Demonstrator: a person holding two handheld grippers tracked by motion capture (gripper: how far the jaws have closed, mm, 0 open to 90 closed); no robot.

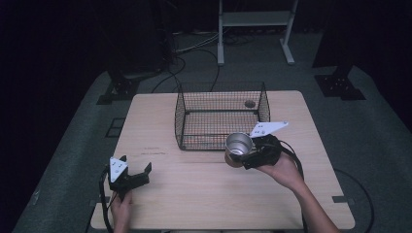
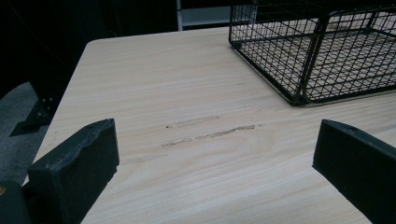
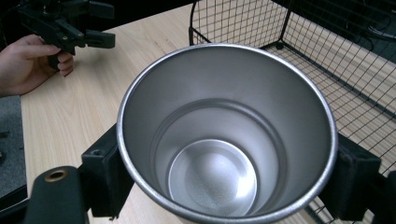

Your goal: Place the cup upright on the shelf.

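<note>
An empty, shiny metal cup [image 1: 238,145] hangs just in front of the black wire basket [image 1: 219,115], held above the wooden table [image 1: 194,194]. My right gripper [image 1: 245,154] is shut on the cup, its black jaws pressing the cup's sides. In the right gripper view the cup [image 3: 224,140] opens toward the camera, showing a bare inside, and the basket [image 3: 327,56] lies just beyond it. At the table's front left, my left gripper [image 1: 136,167] stands open over bare wood, nothing between its jaws. The left gripper view has the basket [image 2: 317,51] at the upper right.
The basket holds nothing and stands at the middle back of the table. A small round hole [image 1: 249,103] marks the tabletop behind it. Faint scuff marks [image 2: 210,130] lie on the wood ahead of the left gripper. A white frame [image 1: 255,24] and cables lie on the floor beyond.
</note>
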